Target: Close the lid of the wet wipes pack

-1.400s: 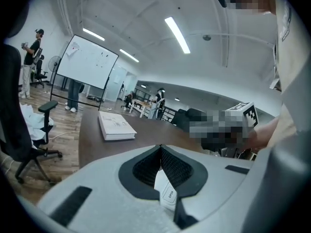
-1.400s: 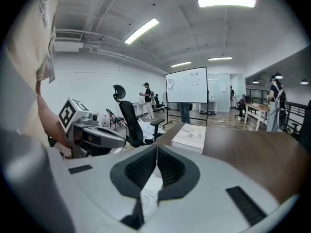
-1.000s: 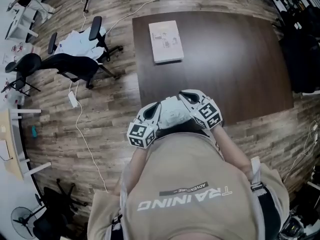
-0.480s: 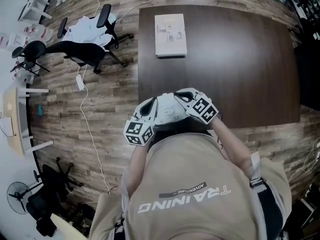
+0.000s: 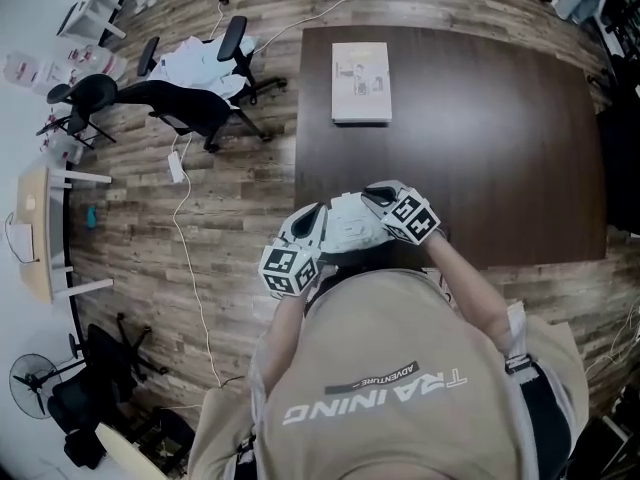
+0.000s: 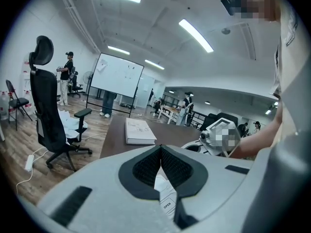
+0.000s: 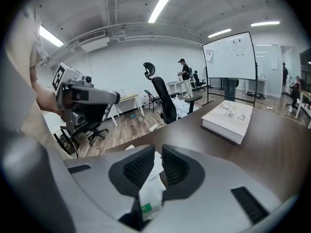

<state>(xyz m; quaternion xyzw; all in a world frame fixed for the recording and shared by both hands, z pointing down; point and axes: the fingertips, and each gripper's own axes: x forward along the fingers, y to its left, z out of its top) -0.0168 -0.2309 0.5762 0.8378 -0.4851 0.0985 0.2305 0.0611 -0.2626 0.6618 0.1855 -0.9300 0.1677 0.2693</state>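
The wet wipes pack (image 6: 165,195) is a white soft pack with an "OPEN" tab, seen between the left gripper's jaws. In the right gripper view the pack (image 7: 148,193) shows white with a small green mark. The left gripper (image 6: 160,149) has its tips pressed together on the pack's thin edge. My right gripper (image 7: 156,163) is shut with the pack's white film in its narrow gap. In the head view the left gripper (image 5: 318,223) and the right gripper (image 5: 385,200) sit side by side against the person's chest at the table's near edge; the pack is hidden there.
A dark brown table (image 5: 500,148) holds a white book (image 5: 361,82) at its far left. Black office chairs (image 5: 190,108) and a white cable (image 5: 185,258) lie on the wood floor to the left. People stand by a whiteboard (image 6: 116,79) further back.
The head view has drifted, so the table and the book sit further right and lower in the picture. Both grippers stay together at the table's near edge, a little further right.
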